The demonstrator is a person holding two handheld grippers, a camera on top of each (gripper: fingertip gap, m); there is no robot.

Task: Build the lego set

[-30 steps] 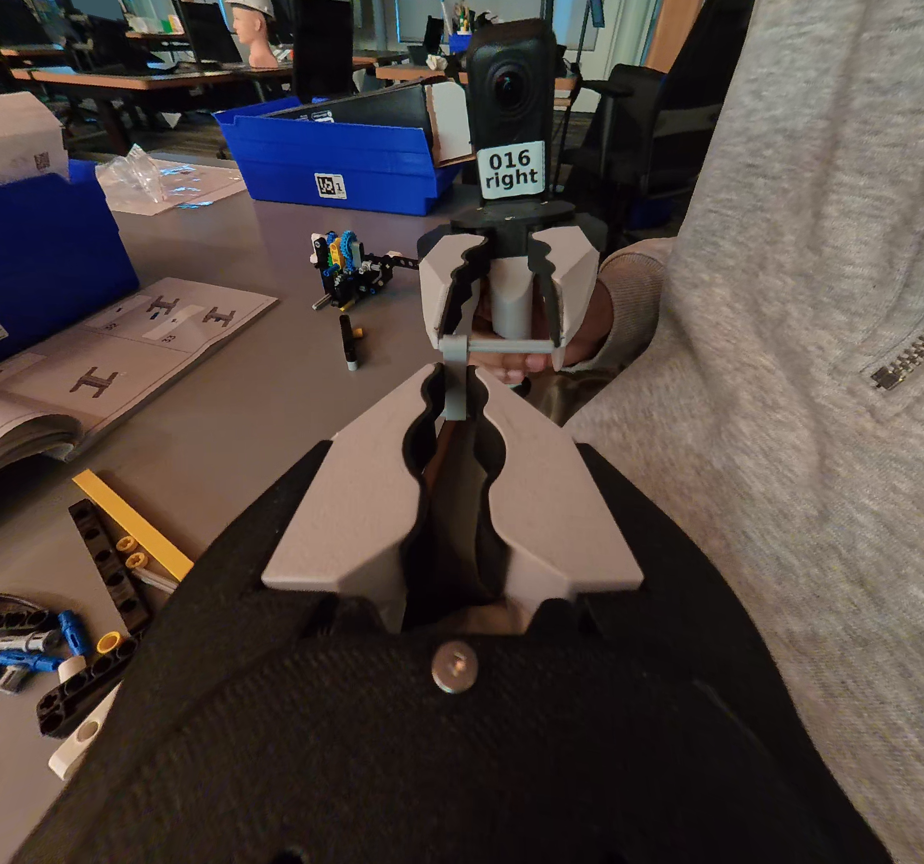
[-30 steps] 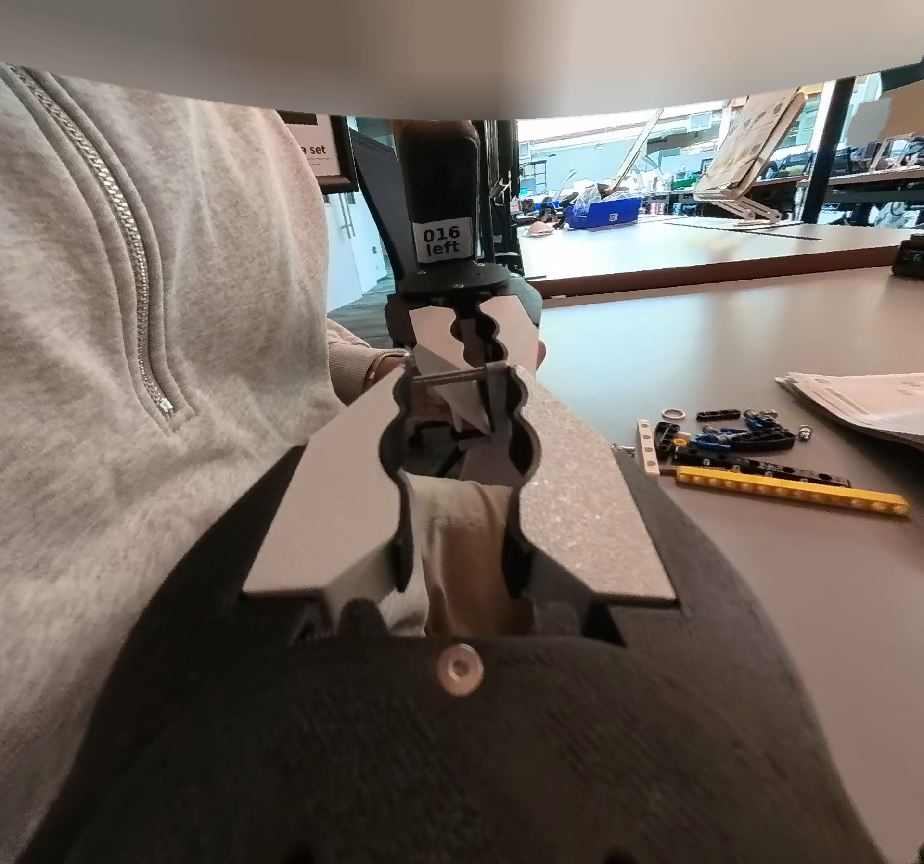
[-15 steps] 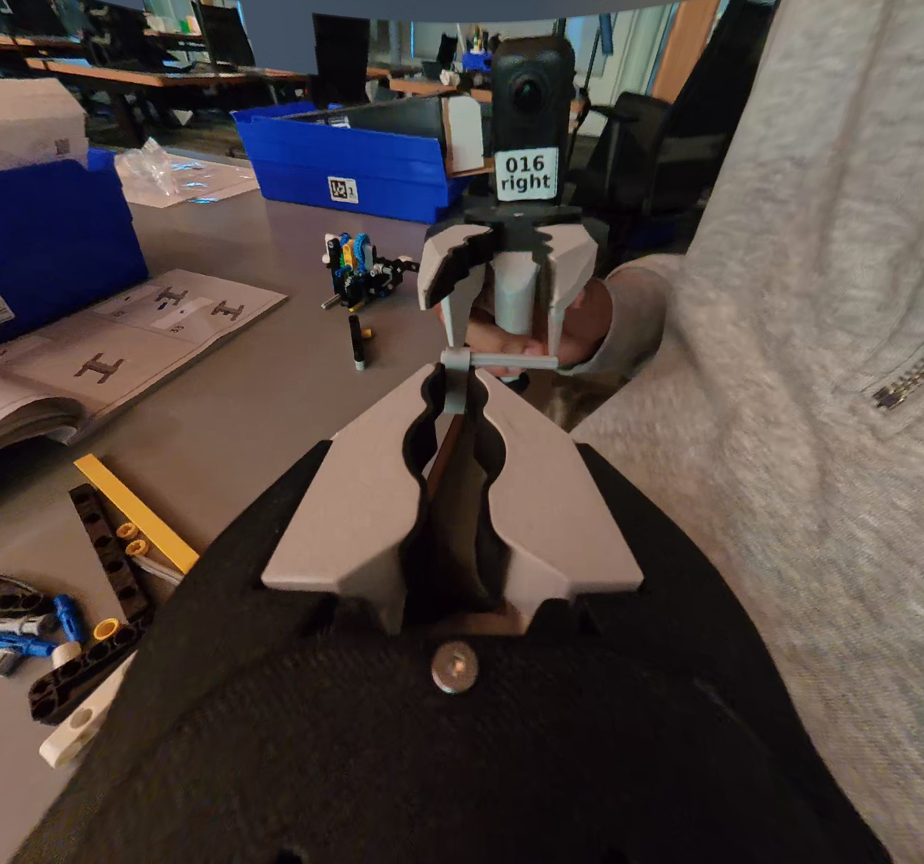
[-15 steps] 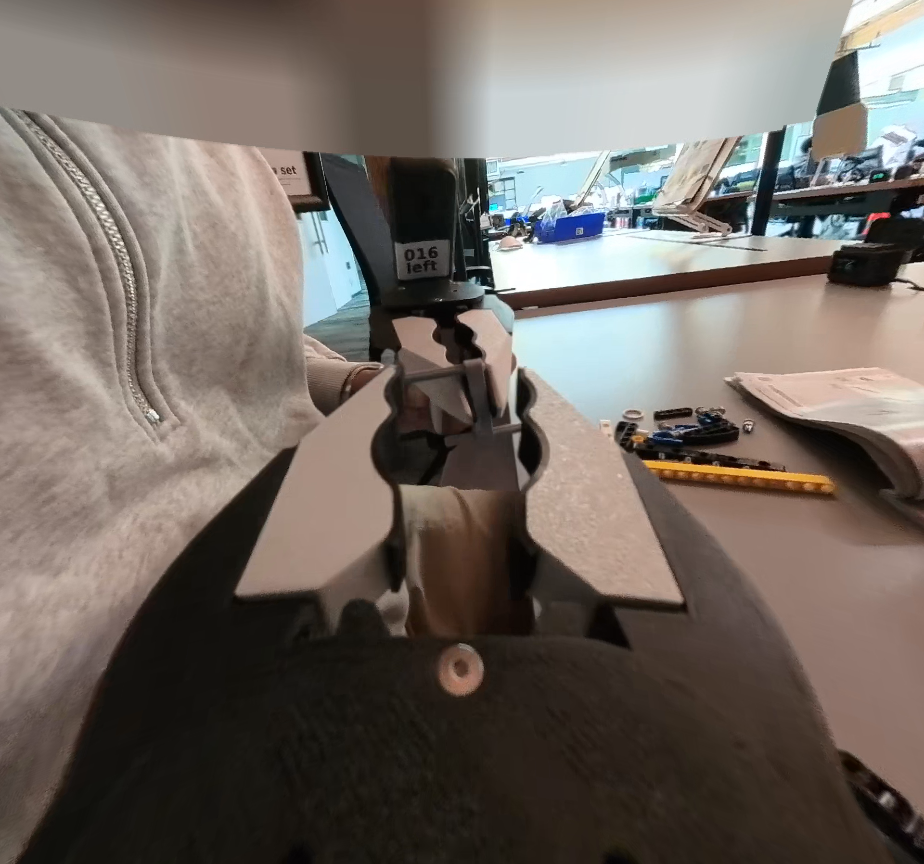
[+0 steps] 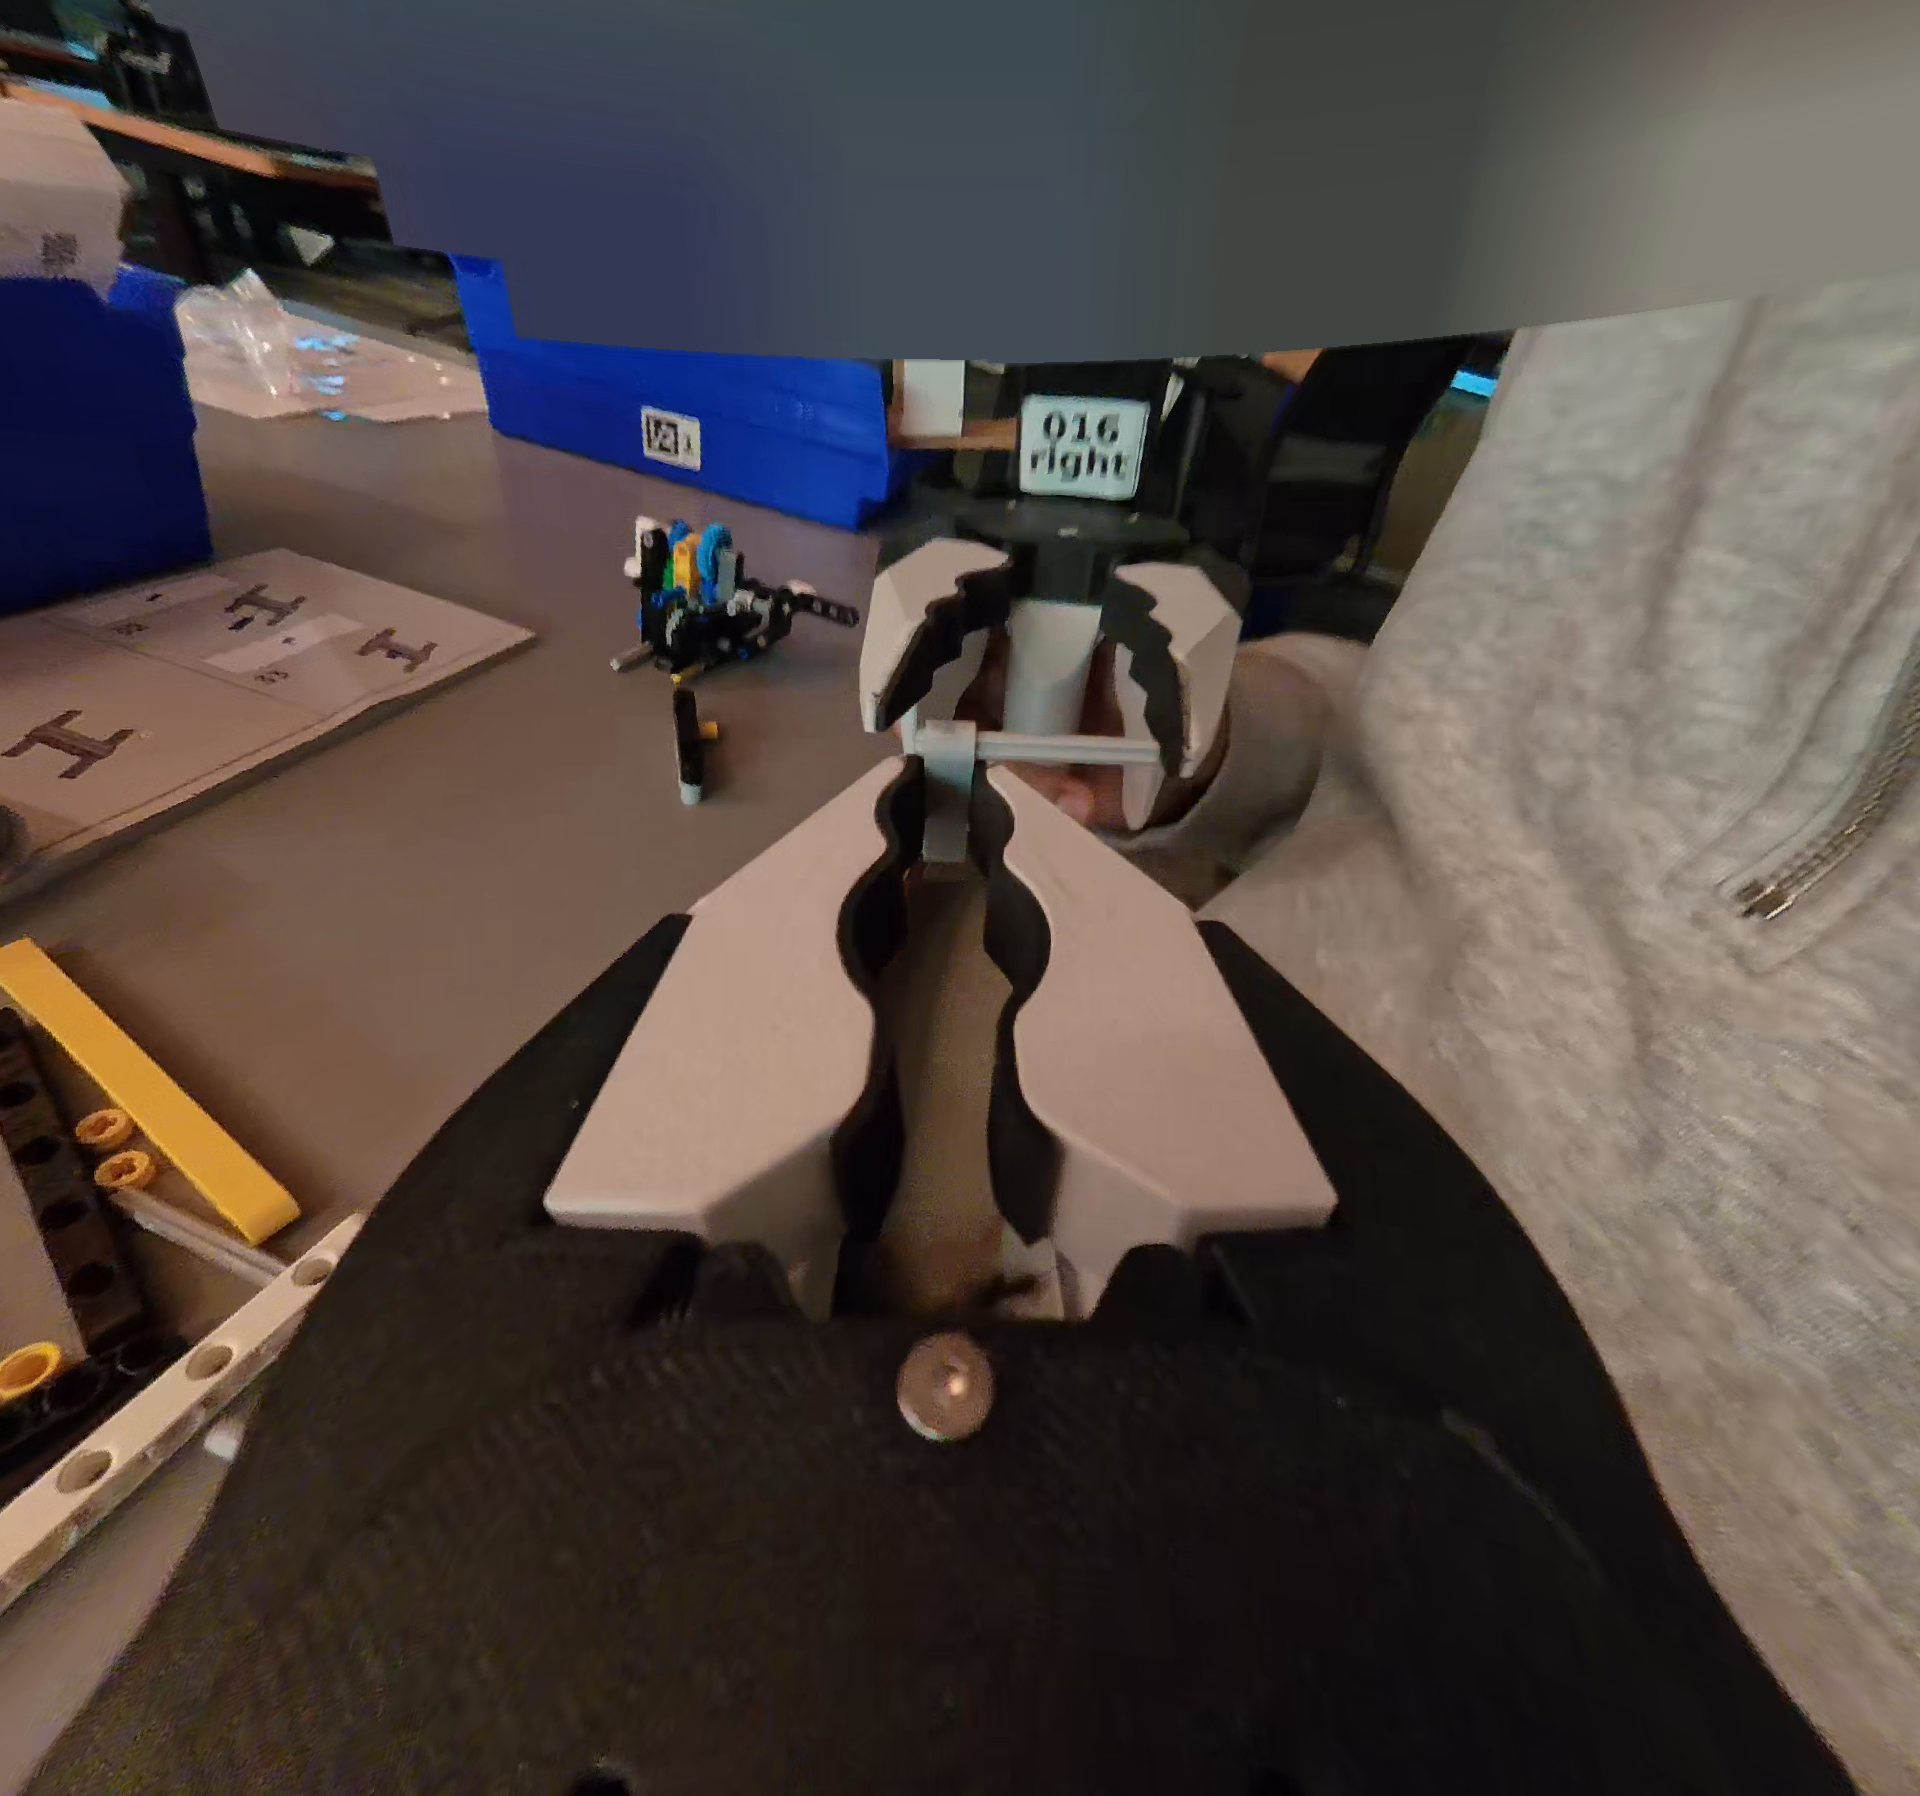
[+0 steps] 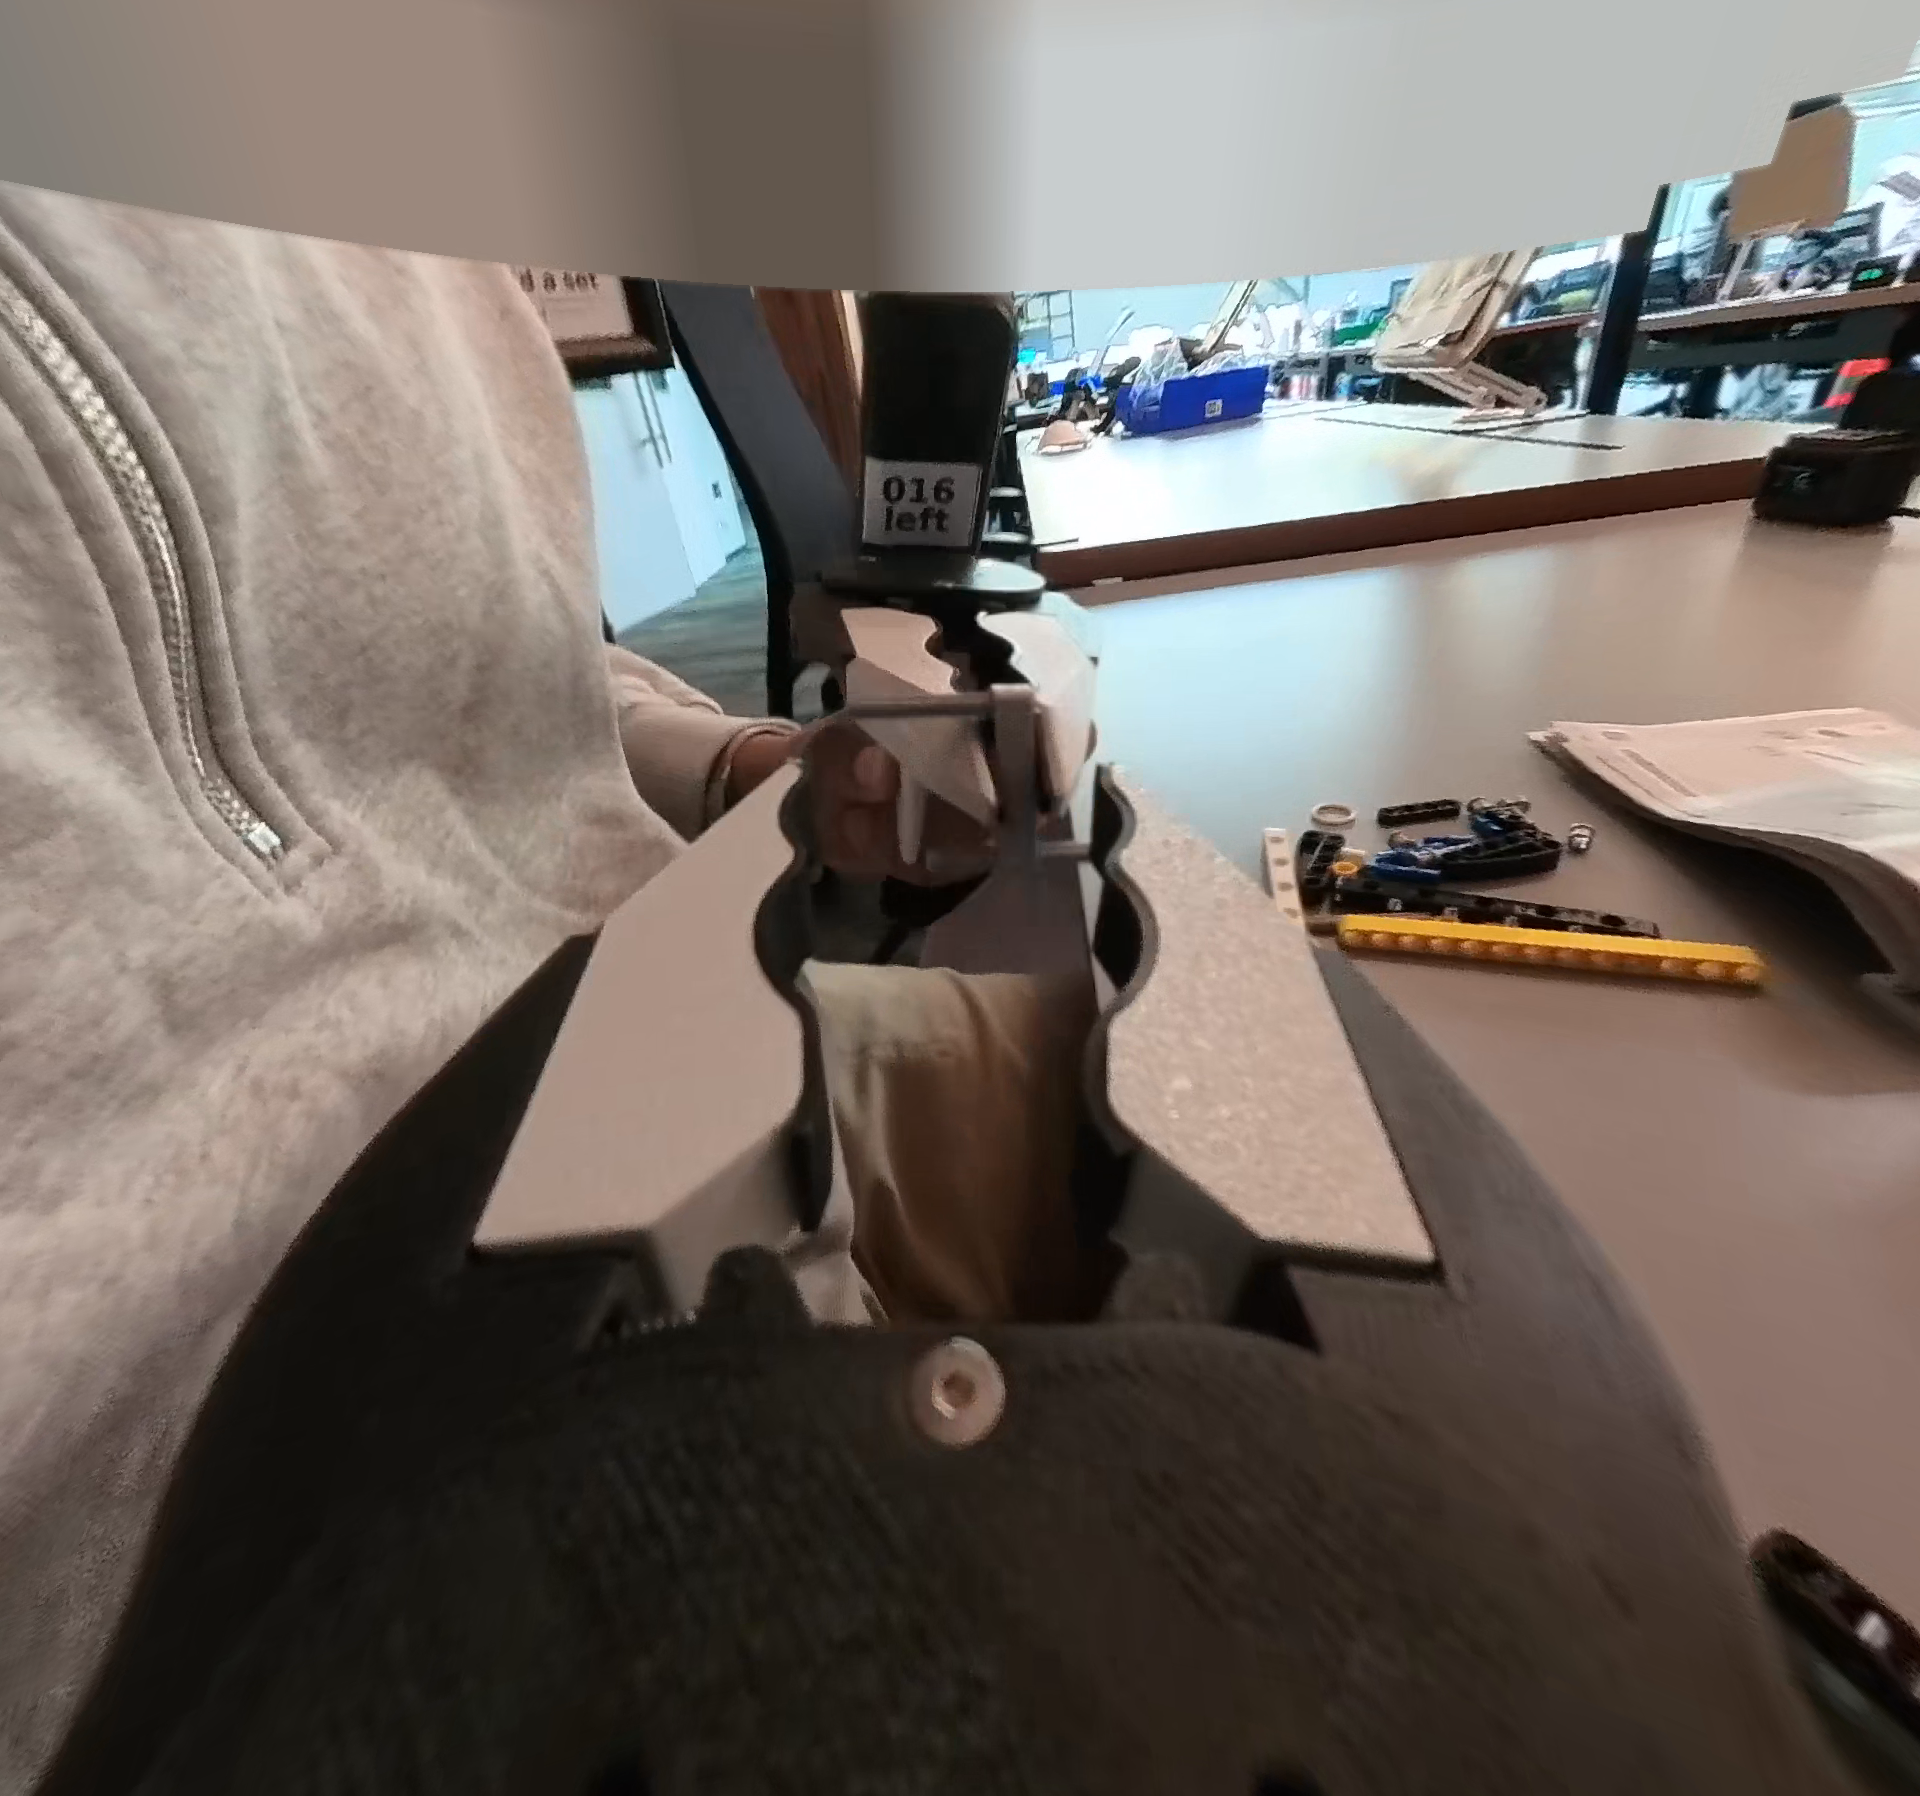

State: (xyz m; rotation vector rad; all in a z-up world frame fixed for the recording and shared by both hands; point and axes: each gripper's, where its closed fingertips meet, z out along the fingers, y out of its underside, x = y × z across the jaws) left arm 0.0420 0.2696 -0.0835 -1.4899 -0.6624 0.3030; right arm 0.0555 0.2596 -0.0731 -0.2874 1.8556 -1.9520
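Blue bins stand along the far left of the grey table: one bin at the left edge, a longer bin farther back. An open instruction booklet lies near them, and at the near left edge sit loose pieces, among them a yellow beam, a black beam and a white beam. Toward the middle of the table stands a small part-built model in black, blue and yellow, with a short black pin lying just in front of it.

At the centre, the left gripper is closed on a small grey connector, which stands upright between its tips. A thin grey axle runs sideways from the connector's top to the right gripper, which faces the left one above the person's lap. The right gripper's jaws are spread wide; the axle's far end reaches one fingertip, and whether it is gripped cannot be told.

On the right is the person's grey zipped sweater.
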